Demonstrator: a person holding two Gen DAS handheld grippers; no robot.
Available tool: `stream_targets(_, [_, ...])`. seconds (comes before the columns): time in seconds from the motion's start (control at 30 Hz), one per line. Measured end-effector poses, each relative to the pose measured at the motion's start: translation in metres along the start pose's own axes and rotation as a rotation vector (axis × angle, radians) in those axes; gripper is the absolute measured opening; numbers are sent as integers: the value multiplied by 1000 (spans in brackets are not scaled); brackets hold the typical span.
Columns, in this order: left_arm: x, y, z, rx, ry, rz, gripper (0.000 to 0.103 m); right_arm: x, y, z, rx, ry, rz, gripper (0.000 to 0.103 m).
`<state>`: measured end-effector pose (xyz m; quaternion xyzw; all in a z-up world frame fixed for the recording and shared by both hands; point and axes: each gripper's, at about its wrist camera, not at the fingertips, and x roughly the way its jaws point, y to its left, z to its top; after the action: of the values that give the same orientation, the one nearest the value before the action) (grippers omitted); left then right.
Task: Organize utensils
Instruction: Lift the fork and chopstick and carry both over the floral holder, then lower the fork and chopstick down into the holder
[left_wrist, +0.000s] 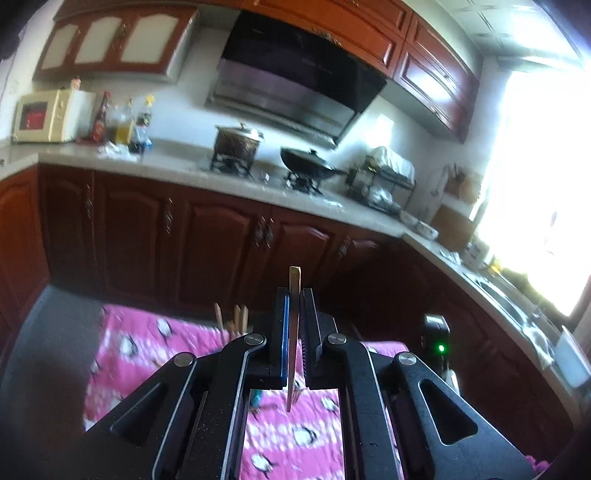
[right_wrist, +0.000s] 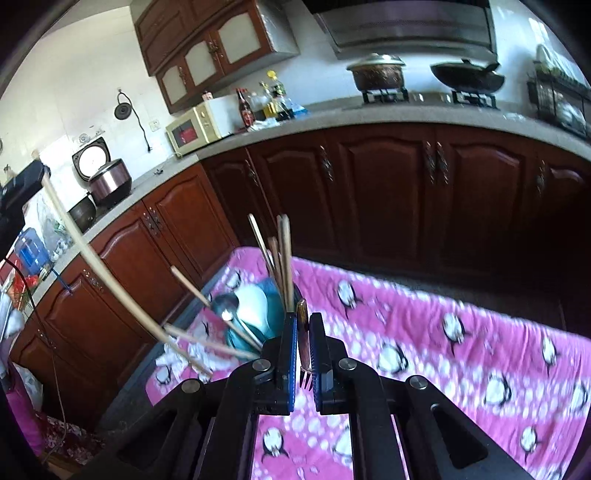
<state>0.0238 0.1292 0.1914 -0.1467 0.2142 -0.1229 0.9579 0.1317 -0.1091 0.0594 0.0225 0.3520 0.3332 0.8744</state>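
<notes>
Left wrist view: a single wooden chopstick (left_wrist: 294, 332) stands upright between the pads of the left claw (left_wrist: 294, 314), which is pinched on it; its square top rises above the fingers and its thin end hangs down below them over a pink penguin-print cloth (left_wrist: 155, 343). Past the left finger, the tips of several more chopsticks (left_wrist: 236, 318) poke up. Behind the cloth run dark red cabinet doors (left_wrist: 207, 236) under a pale worktop (left_wrist: 173, 162), which carries a cream microwave (left_wrist: 44, 116), a group of bottles (left_wrist: 125, 122), a lidded pot (left_wrist: 238, 142) and a black wok (left_wrist: 308, 164) on the burners, with a range hood (left_wrist: 291, 83) above.

Right wrist view: the right claw (right_wrist: 303, 343) is pressed onto a fork (right_wrist: 303, 339) with a dark brown handle; the handle points away from the camera and the metal tines stick out toward it below the pads. Just beyond the fingertips sits a teal holder (right_wrist: 258, 314) on the cloth (right_wrist: 424, 332), with upright chopsticks (right_wrist: 282, 258), a metal spoon (right_wrist: 227, 310) and a white spoon (right_wrist: 251, 302) in it. More loose chopsticks (right_wrist: 199, 343) lean out to the left of it. At the far left the left claw (right_wrist: 22, 188) holds its long chopstick (right_wrist: 96, 269) slanting down toward the holder. A rice cooker (right_wrist: 105, 177) sits on the worktop (right_wrist: 369, 114) behind.
</notes>
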Motion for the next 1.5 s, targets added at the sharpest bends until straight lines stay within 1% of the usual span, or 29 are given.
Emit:
stream_targets(0.1, [10,13,11,-1,-23,62,4,9,8,14,-11,-11,6,6])
stream_targets(0.2, [28,28,12,7,-30,129,4,23,13,26,-12,-11,18,6])
stream_targets(0.4, [78,59,-10,6,2,242,4,56,22,34,-34,20,17,6])
stream_targets(0.43, [85,62,-15,1,10,251,4,63,23,34,-36,29,18,6])
stream_targets(0.6, [120,80,-37,-35,49,278,4,89,18,25,-34,68,10,6])
stream_targets(0.67, [131,83,-44,-47,73,279,4,97,17,21,-29,84,13,6])
stream_targets(0.87, [156,77,-62,-30,135,273,4,122,12,9,-28,150,22,6])
stream_targets(1.0, [173,77,-74,-19,182,293,4,138,8,4,-16,187,30,6])
stream_targets(1.27, [193,82,-87,-18,233,319,4,163,2,-2,11,220,31,6])
stream_targets(1.33, [195,80,-87,-2,227,328,4,166,0,-2,20,214,29,6])
stream_targets(1.5, [196,78,-87,-4,229,324,4,169,-3,-3,35,216,39,6])
